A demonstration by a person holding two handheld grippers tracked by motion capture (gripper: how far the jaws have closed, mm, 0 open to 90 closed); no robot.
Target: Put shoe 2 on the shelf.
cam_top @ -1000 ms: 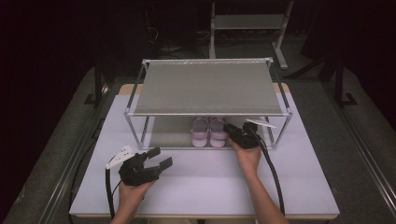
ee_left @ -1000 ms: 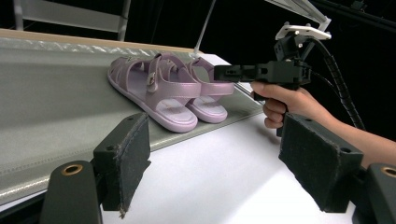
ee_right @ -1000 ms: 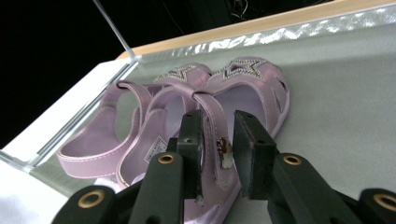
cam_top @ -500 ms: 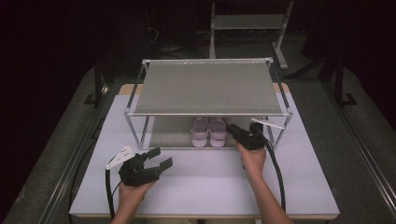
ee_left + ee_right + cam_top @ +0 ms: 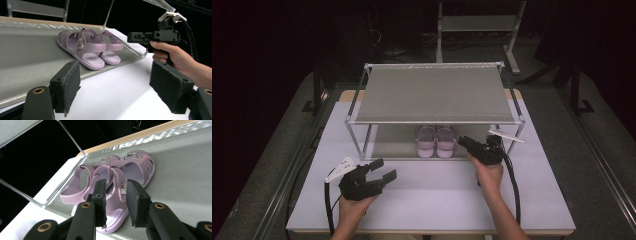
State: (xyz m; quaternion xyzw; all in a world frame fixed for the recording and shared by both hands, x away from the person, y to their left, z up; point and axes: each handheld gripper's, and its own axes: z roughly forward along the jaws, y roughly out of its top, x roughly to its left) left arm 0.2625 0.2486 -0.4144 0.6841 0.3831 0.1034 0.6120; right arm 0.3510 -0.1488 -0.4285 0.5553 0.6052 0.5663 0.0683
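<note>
A pair of lilac sandals (image 5: pixel 435 141) lies side by side on the lower shelf of a metal shoe rack (image 5: pixel 437 92). My right gripper (image 5: pixel 463 142) is level just to their right, at the shelf's front edge, pointing at them. In the right gripper view the sandals (image 5: pixel 112 180) lie beyond the right gripper (image 5: pixel 116 200); its jaws have just been opening a little and stand apart with a narrow gap and nothing between them. My left gripper (image 5: pixel 384 168) is low over the table at the front left, wide open and empty. The left gripper view shows the left gripper (image 5: pixel 117 87), the sandals (image 5: pixel 90 47) and the right gripper (image 5: pixel 130 37).
The rack stands at the back middle of the white table (image 5: pixel 437 195); its grey top shelf overhangs the lower shelf (image 5: pixel 394 142). Thin corner posts (image 5: pixel 356 140) stand at its front. A second frame (image 5: pixel 477 22) stands in the dark behind the table.
My right gripper has drawn back a little to the right, away from the sandals. The left gripper has stayed where it was.
</note>
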